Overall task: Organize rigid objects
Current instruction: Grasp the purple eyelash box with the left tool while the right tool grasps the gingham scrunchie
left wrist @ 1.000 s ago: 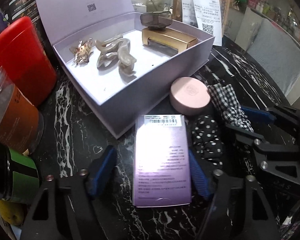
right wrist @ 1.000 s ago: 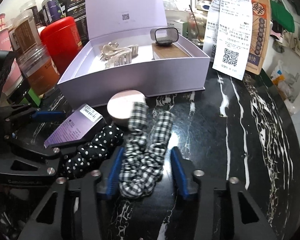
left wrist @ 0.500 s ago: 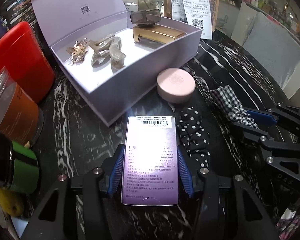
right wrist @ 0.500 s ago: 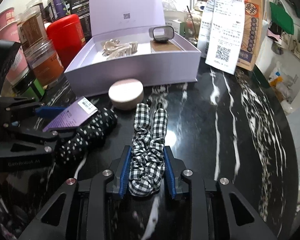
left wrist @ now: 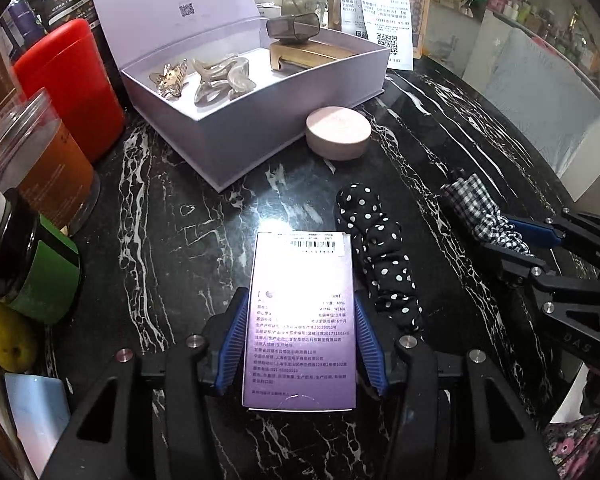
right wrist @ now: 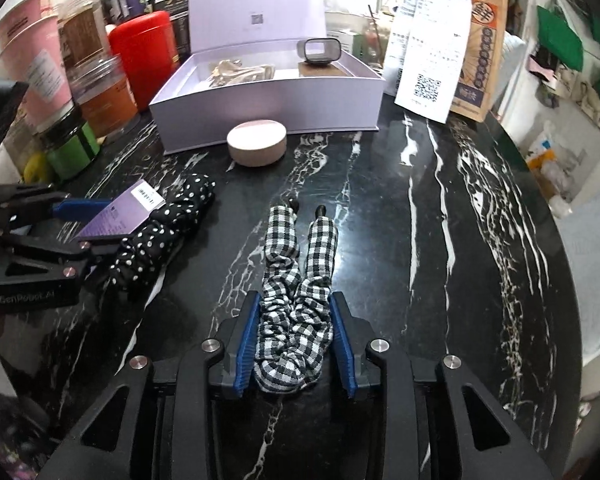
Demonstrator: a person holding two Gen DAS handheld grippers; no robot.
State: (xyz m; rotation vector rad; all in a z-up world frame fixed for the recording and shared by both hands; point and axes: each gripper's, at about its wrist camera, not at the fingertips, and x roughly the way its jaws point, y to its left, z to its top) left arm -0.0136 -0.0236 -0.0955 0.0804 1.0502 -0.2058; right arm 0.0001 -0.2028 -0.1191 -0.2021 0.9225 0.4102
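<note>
My left gripper (left wrist: 299,298) is shut on a flat purple carton (left wrist: 302,320) with a barcode, its blue pads pressed on both long sides. My right gripper (right wrist: 295,300) has a black-and-white checked scrunchie (right wrist: 296,320) squeezed between its pads, and its jaws are opening slightly. A black polka-dot scrunchie (left wrist: 380,256) lies loose between the two grippers. A round pink tin (left wrist: 338,132) sits by the front wall of the open lilac box (left wrist: 260,120). Inside the box are hair claws (left wrist: 220,80) and a gold carton (left wrist: 308,54).
A red canister (left wrist: 68,84), a clear jar (left wrist: 40,160) and a green-labelled jar (left wrist: 48,276) crowd the left edge. A paper bag with a long receipt (right wrist: 432,52) stands behind the box. The black marble tabletop (right wrist: 460,220) curves away to the right.
Both grippers closed, the left on the purple carton and the right on the checked scrunchie. Both then drew back from the lilac box, pulling their things along the table.
</note>
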